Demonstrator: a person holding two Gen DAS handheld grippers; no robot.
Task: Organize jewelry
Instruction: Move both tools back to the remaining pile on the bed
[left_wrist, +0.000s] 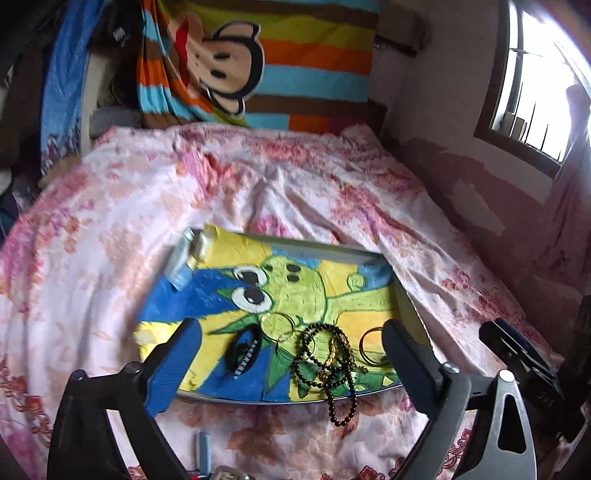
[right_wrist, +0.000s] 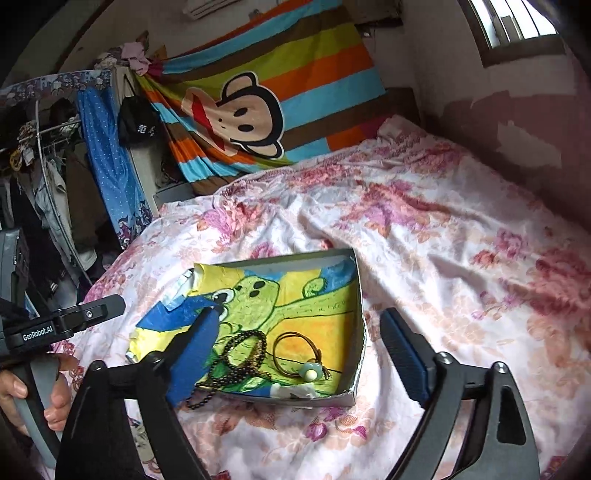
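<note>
Hovering wide apart, both grippers (left_wrist: 290, 363) (right_wrist: 299, 354) hold nothing above the jewelry tray (right_wrist: 356, 376).

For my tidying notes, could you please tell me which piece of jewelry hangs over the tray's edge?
The black bead necklace: its loop trails over the tray's near rim onto the bedspread, while the other pieces lie fully inside.

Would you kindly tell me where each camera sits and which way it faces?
Left wrist: on the left tool, angled down at the shallow box with the black bead necklace; its open fingers show, the right tool at the edge.
Right wrist: on the right tool, angled down likewise; its open fingers and the left hand show.
Shared: box, necklace, floral bedsheet, monkey towel.
</note>
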